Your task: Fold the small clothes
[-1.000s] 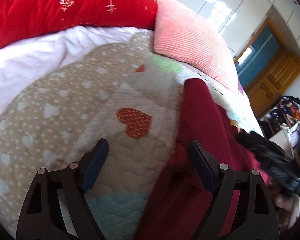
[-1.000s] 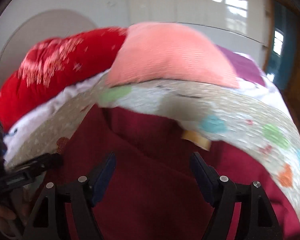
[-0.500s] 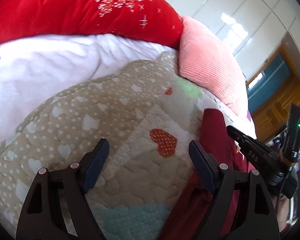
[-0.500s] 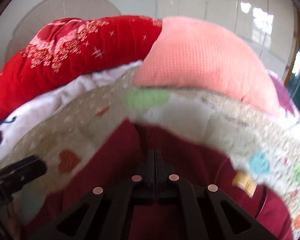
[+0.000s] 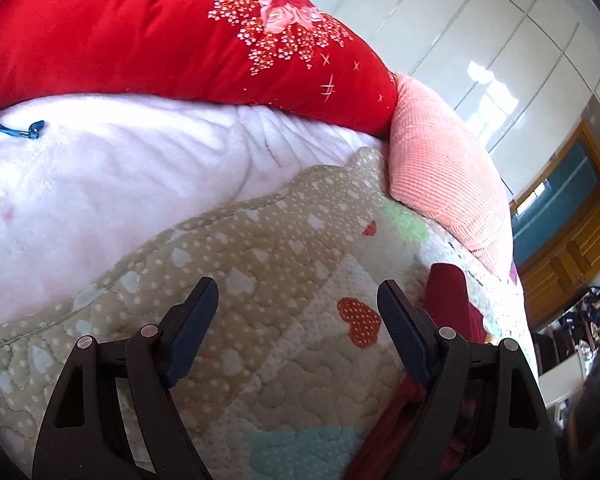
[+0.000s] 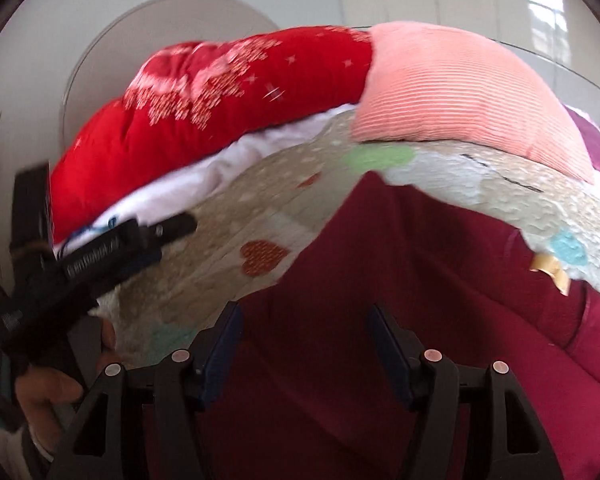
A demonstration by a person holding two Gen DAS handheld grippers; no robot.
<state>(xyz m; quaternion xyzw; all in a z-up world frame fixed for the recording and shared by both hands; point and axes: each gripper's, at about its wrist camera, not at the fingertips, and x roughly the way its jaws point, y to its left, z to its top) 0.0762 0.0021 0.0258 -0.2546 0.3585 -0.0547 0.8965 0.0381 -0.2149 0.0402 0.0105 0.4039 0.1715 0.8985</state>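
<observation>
**Bedroom fold barely begun: garment lies loose on the quilt, both claws empty**

Bedding fills both views: a heart-patterned quilt [image 5: 260,280] covers the bed, with a red floral pillow [image 5: 172,28] and a pink ribbed cushion [image 5: 440,168] at its head and a white fleece blanket [image 5: 100,184] beside them. White cupboard doors [image 5: 480,48] stand behind.

On the quilt lies the dark red garment [image 6: 380,320], spread wide under the right wrist camera, with soft ridges and one seam showing near its far side. In the left view only a strip of it appears at the right edge.

The right gripper [image 6: 306,346] hangs just above the garment with its jaws apart and nothing between them. The left gripper [image 5: 296,328] is over bare quilt, beside the garment's edge, jaws likewise spread and empty.

By my reading, little of the task is done. No neat folded shape is visible; the cloth looks rumpled and partly doubled at best, though the blur leaves that unsure. What remains is taking an edge, laying it over, and squaring the bundle.
</observation>
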